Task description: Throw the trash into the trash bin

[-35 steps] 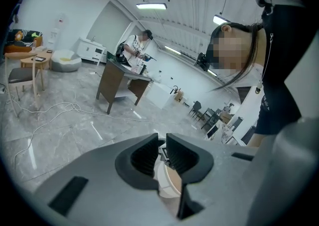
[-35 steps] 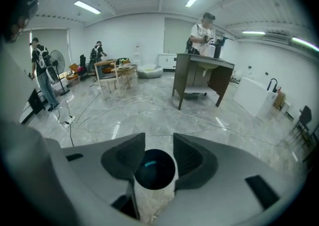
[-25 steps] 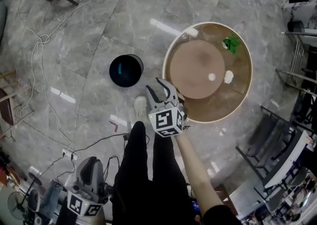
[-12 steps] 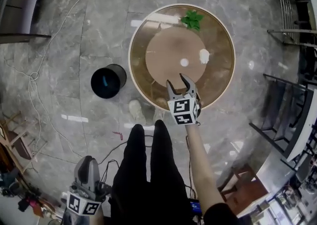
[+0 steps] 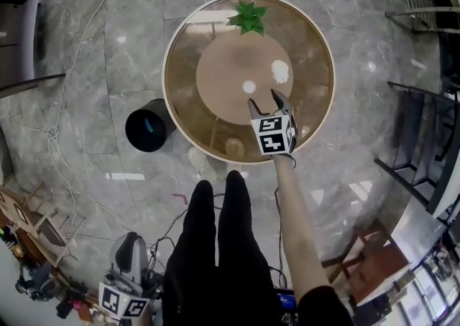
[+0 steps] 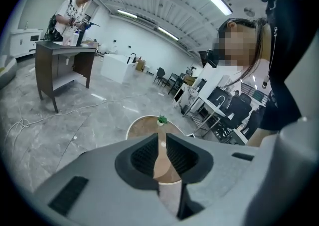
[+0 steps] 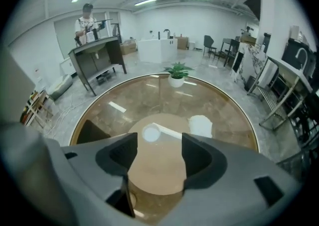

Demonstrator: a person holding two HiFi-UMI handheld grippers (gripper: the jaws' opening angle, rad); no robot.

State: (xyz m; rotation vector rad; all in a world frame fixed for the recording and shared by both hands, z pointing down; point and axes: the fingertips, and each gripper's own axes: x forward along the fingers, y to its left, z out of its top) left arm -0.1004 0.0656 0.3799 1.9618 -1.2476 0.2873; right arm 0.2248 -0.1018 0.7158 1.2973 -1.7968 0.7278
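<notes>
Now the right tool (image 5: 267, 100) hangs over the near edge of the round glass-topped bench (image 5: 310, 50). A second ago it was off the bench's near-left edge, above the floor on the bin's side. Its jaws have just been opening and stand wide apart with nothing between them; the gap shows only the tan disc under the glass.

The trash is on the bench, near its middle. A small round white wad (image 5: 249, 87) lies just beyond the left jaw's tip, and a crumpled white paper (image 5: 280, 71) lies a little farther on, to the right. Neither is touched, and both lie where they lay before. A small potted plant (image 5: 248, 17) stands at the bench's far edge.

The black trash bin (image 5: 149, 126) stands on the marble floor just off the bench's left edge, well apart from the right tool.

The left tool (image 5: 130, 240) is low by the person's left leg, about where it was a second ago. Its jaws are drawn close, only a thin slit between them, and they hold nothing.
</notes>
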